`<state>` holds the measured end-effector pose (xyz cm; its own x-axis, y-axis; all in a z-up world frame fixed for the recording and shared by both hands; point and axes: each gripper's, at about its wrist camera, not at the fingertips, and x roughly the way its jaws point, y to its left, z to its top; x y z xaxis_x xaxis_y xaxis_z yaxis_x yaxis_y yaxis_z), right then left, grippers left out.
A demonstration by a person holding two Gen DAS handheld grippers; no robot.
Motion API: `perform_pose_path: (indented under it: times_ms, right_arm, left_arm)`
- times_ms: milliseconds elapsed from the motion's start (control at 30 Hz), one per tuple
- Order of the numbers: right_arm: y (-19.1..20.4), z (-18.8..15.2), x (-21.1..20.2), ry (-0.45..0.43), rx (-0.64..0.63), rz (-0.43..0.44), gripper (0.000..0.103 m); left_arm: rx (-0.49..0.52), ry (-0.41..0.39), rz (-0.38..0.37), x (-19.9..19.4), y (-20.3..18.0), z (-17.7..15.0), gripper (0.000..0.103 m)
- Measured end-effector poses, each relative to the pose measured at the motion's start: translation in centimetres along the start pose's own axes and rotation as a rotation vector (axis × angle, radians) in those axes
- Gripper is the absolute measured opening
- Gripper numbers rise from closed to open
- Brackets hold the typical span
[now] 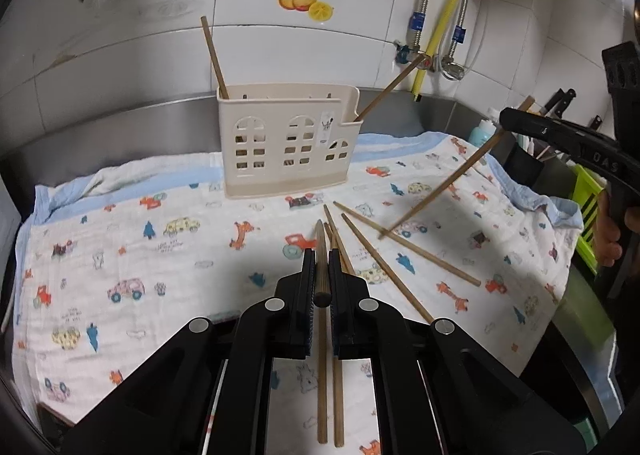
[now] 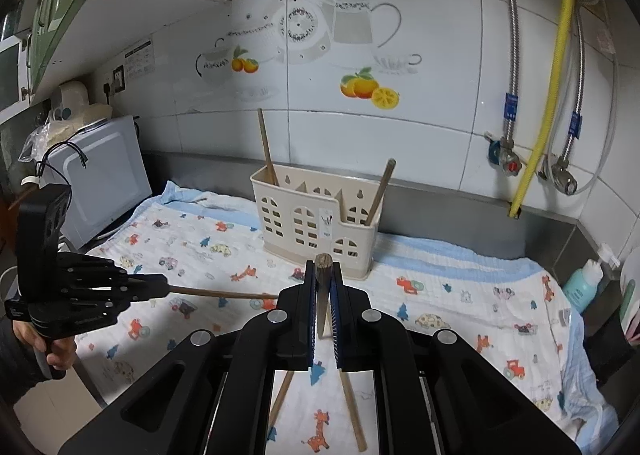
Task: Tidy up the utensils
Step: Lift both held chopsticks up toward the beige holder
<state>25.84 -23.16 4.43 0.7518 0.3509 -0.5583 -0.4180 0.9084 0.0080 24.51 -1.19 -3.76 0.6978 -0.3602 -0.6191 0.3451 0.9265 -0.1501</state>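
Observation:
A cream utensil holder (image 1: 288,143) (image 2: 316,223) stands at the back of the printed cloth (image 1: 160,255), with one chopstick leaning in each end. My left gripper (image 1: 321,255) (image 2: 160,285) is shut on a wooden chopstick (image 1: 321,267) that points forward, lifted off the cloth. My right gripper (image 2: 322,267) (image 1: 506,119) is shut on another chopstick (image 2: 322,295) (image 1: 440,191), which slants down toward the cloth. Several loose chopsticks (image 1: 400,243) (image 2: 354,415) lie on the cloth in front of the holder.
A microwave (image 2: 100,191) stands at the cloth's left end. A teal bottle (image 2: 582,283), knives (image 1: 560,99) and a green rack (image 1: 588,207) crowd the right end. Pipes and valves (image 2: 508,159) hang on the tiled wall behind.

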Motion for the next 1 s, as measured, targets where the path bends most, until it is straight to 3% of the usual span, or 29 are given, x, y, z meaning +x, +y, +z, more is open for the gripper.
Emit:
perform_pose_path:
  times_ms: [167,567,1000]
  right_arm:
    - [0.2,1.8,-0.3,-0.021,-0.019,0.001,0.007]
    - [-0.2,9.2,0.4,-0.107,-0.043,0.012,0.006]
    - [-2.9,14.9,3.5,-0.187,0.018,-0.051,0.006]
  left_arm:
    - [-0.011,-0.017,-0.013,-0.1,0.4,2.1,0.005]
    - [0.07,-0.063,0.014,0.3,-0.7,8.5,0.005]
    - [0.135,-0.244,0.059,-3.1,-1.0,17.1,0.005]
